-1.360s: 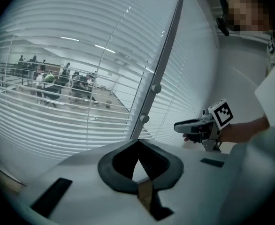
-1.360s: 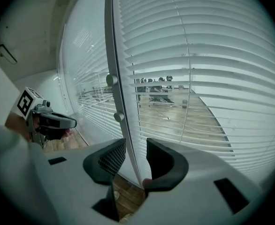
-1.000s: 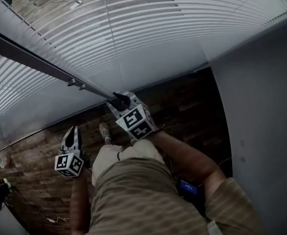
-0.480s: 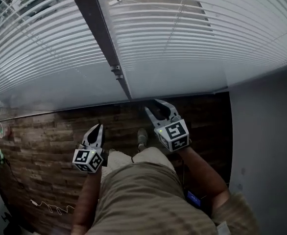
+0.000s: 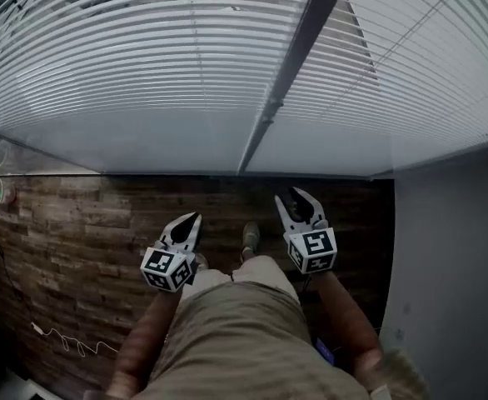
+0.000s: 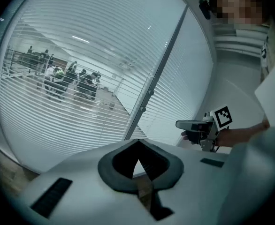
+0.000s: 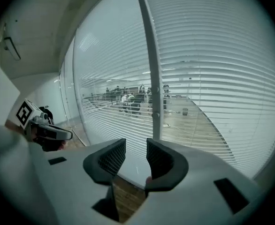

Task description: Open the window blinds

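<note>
White slatted blinds [image 5: 144,65] hang across the whole window, with the slats lowered; they also fill the left gripper view [image 6: 81,78] and the right gripper view [image 7: 212,78]. A dark upright window post [image 5: 290,73] divides the glass. My left gripper [image 5: 190,221] is held low in front of the window's bottom edge, its jaws together at the tips and nothing in them. My right gripper [image 5: 298,198] hovers just right of the post's foot, jaws apart, empty, touching nothing. Each gripper shows in the other's view: the right gripper [image 6: 194,124], the left gripper [image 7: 57,134].
A dark wood-plank floor [image 5: 77,248] runs under the window. A grey wall [image 5: 452,248] closes in on the right. A thin cable [image 5: 61,340] lies on the floor at lower left. My legs and one shoe [image 5: 250,238] are below the grippers. People stand beyond the glass [image 6: 67,81].
The head view has swung, so the post now runs at upper right instead of the left. The right gripper, earlier up against the post, now stands apart below it. Both grippers shifted sideways.
</note>
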